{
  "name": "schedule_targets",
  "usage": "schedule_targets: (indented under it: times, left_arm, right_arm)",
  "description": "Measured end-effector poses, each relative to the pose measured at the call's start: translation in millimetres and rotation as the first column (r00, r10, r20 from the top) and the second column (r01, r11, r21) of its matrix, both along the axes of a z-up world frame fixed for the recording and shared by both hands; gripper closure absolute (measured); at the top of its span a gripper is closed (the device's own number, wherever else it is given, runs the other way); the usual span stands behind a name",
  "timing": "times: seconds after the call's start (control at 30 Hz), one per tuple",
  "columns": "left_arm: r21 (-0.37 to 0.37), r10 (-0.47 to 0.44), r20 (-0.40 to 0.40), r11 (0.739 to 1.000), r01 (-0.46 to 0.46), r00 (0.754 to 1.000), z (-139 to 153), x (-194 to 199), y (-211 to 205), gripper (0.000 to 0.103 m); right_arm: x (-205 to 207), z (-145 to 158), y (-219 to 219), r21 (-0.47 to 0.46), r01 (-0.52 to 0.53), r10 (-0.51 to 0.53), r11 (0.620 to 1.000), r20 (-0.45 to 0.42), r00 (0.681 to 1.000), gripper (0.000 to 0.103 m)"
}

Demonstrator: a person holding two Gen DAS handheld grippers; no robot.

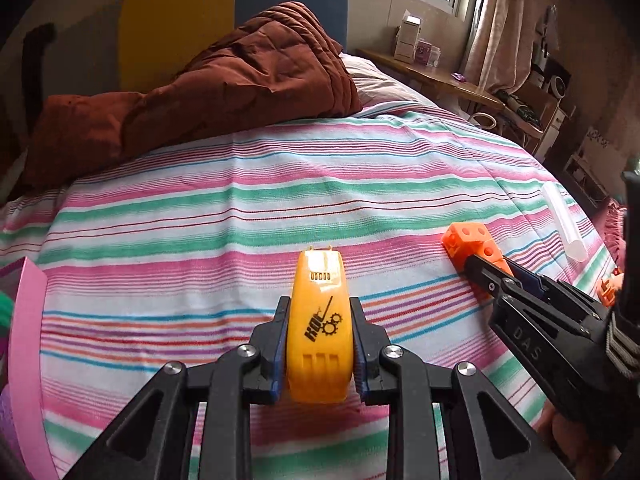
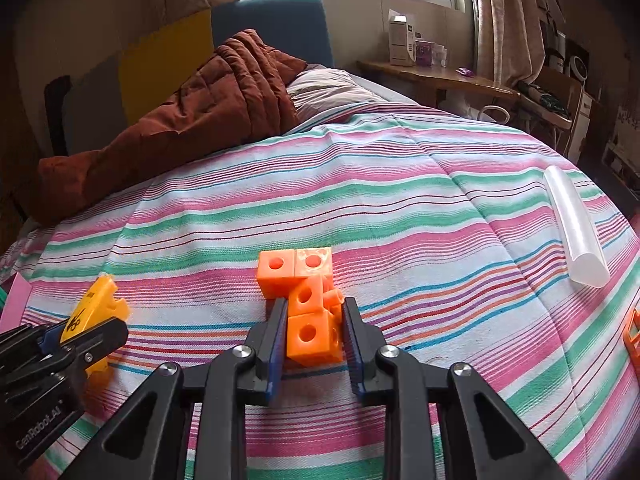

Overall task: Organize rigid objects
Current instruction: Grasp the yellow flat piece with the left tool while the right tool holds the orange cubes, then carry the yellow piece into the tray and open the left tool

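A yellow plastic toy shell with a black gear print sits between the pads of my left gripper, which is shut on it just above the striped bedsheet. My right gripper is shut on a cluster of orange linking cubes that rests on the sheet. In the left wrist view the right gripper and its orange cubes lie to the right. In the right wrist view the left gripper holds the yellow shell at the far left.
A clear plastic tube lies on the sheet at the right. Another orange piece shows at the right edge. A pink flat edge stands at the left. A brown quilt is heaped at the head of the bed.
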State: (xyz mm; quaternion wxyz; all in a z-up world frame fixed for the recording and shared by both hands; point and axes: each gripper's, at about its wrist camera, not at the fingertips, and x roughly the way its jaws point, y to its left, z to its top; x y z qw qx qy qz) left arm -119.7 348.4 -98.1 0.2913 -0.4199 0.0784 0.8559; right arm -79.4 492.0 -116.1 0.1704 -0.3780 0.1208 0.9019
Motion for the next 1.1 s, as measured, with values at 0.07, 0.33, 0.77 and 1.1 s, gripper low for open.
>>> schedule_targets:
  times: [0.07,0.33,0.77,1.1]
  left_arm:
    - [0.007,-0.012,-0.014,1.0,0.012,1.0,4.4,9.9,-6.7,0.077]
    - [0.064,-0.012,0.039,0.998,0.009,0.999,11.8,43.6,-44.4,0.077]
    - [0.149,-0.012,0.038,0.989,0.007,0.999,35.2,96.4,-118.8,0.077]
    - [0.196,0.089,0.034,0.976,-0.094,0.995,49.5,106.8,-193.6,0.077]
  right_arm:
    - [0.0,0.0,0.3,0.004,-0.001,0.001,1.0,0.001,1.0,0.077]
    - [-1.8,0.5,-2.7,0.029,0.0,-0.001,1.0,0.014,1.0,0.078]
    - [-2.7,2.2,-5.5,0.055,-0.005,0.004,0.998,0.026,1.0,0.078]
    - [-3.4,4.9,-9.7,0.065,-0.03,0.029,0.997,0.02,0.999,0.078]
